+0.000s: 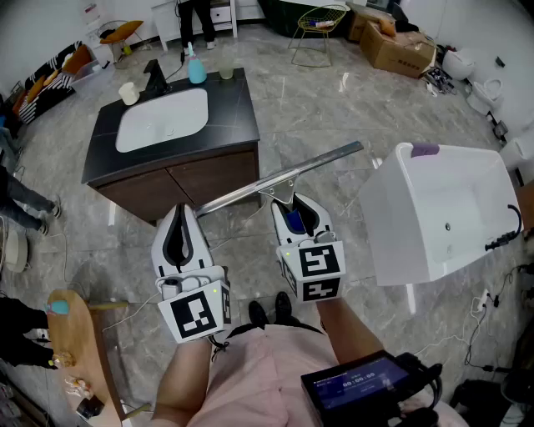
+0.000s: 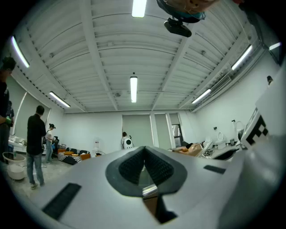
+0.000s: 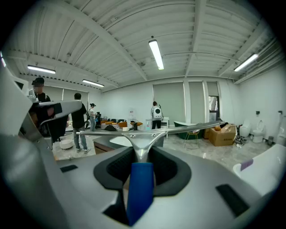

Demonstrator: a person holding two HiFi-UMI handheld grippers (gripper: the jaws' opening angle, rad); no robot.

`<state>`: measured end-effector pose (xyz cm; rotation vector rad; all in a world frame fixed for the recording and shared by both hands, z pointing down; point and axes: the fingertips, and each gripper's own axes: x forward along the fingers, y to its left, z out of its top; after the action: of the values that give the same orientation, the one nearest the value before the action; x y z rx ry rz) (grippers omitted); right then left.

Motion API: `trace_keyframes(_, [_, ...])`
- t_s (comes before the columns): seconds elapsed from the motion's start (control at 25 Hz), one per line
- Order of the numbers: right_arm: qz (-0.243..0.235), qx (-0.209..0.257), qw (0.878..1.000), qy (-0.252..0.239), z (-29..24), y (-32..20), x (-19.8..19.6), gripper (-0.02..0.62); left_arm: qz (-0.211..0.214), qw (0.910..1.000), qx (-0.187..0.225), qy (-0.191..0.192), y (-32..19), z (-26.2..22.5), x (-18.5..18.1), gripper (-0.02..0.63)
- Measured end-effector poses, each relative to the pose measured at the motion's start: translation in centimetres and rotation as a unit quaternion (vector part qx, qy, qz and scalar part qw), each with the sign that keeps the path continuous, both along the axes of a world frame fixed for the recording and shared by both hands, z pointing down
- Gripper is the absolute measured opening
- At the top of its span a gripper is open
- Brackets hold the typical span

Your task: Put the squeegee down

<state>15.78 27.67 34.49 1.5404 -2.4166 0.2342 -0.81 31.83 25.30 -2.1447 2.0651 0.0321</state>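
The squeegee (image 1: pixel 275 178) has a long metal blade bar and a blue handle (image 1: pixel 292 218). My right gripper (image 1: pixel 296 204) is shut on that handle and holds the tool in the air, with the bar lying crosswise in front of the jaws. In the right gripper view the blue handle (image 3: pixel 140 188) sits between the pads of the right gripper (image 3: pixel 143 152), and the squeegee's metal neck (image 3: pixel 143 138) fans out to the bar. My left gripper (image 1: pixel 179 213) hangs beside it to the left, shut and holding nothing. The left gripper (image 2: pixel 144 150) points about level into the room.
A dark vanity counter (image 1: pixel 242 96) with a white sink (image 1: pixel 163 121), black faucet (image 1: pixel 155 77), teal bottle (image 1: pixel 196 71) and cup (image 1: pixel 128 93) stands ahead on the left. A white bathtub (image 1: pixel 434 208) stands to the right. Cardboard box (image 1: pixel 399 46) and wire chair (image 1: pixel 321 21) stand far back.
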Motion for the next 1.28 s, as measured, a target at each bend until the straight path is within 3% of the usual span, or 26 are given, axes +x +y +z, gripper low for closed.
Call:
trace_keyframes(0.8, [-0.011,-0.004,0.999,-0.031,1.3,-4.2,6.4,0.123,-0.019,0.9992,-0.001,-0.034,-2.3,0.7,6.5,0.009])
trace_keyframes(1.28, [-0.035,-0.018,0.999,-0.022,3.2,-10.8,2.0,0.123,-0.041,0.9988,-0.015,-0.022,-8.4,3.2,2.1,0.009])
